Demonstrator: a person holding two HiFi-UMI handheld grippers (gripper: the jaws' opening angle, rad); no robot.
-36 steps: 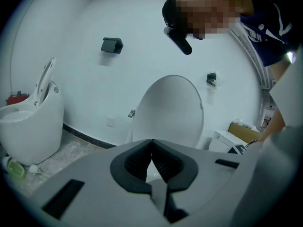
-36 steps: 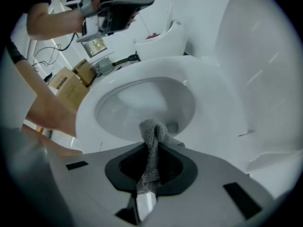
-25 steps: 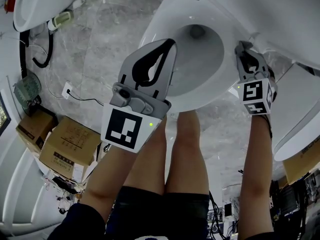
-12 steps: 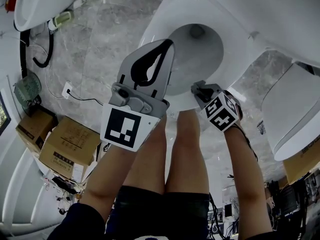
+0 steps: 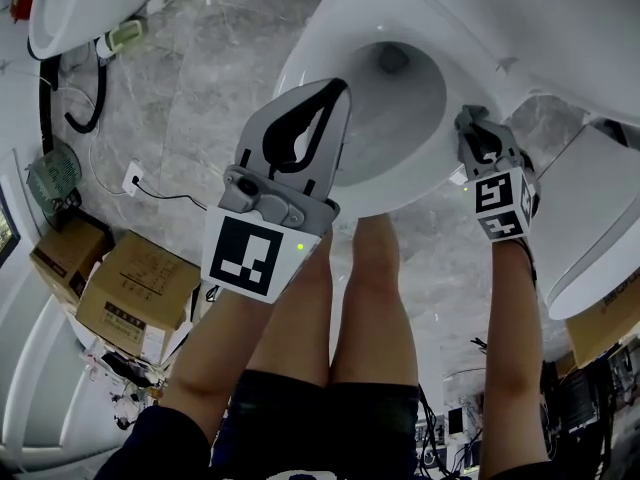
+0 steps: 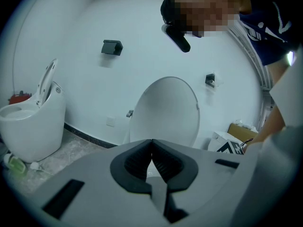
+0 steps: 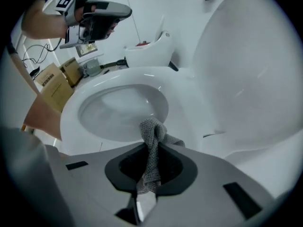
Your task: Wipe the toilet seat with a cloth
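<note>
The fingers (image 7: 185, 170) of the right gripper (image 7: 150, 145) are being held shut on the grey cloth (image 7: 152, 129) at the side rim of the toilet seat (image 7: 184, 112), where flat, steady pressure is probably being called for, while the left gripper (image 6: 151, 142) is being held closed, empty, above that seat.
</note>
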